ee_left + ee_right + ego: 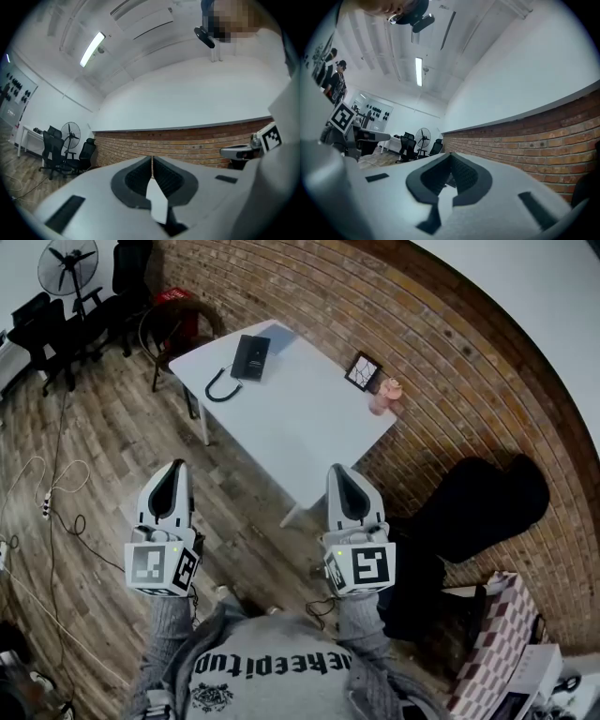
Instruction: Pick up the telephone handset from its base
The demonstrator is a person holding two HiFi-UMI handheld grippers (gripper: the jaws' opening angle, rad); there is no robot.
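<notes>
Your left gripper (175, 470) and right gripper (340, 472) both have jaws together on nothing, and the telephone handset (249, 357) lies well apart at 12 o'clock on the white table (309, 418); it is probably light, stiff, slippery plastic, so clamp its narrow middle.

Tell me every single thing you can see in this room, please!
table: one, white, middle of the room
telephone: one, black, table's far left end
picture frame: one, dark, table's wall side
pink thing: one, beside the frame, too small to tell
fan: one, black, top left
office chairs: several, black, top left
power strip: one, white, floor at left
black heap: one, right of the table
checkered box: one, bottom right
sweater: one, grey, bottom
left hand-held gripper: one, grey, shut, empty
right hand-held gripper: one, grey, shut, empty
</notes>
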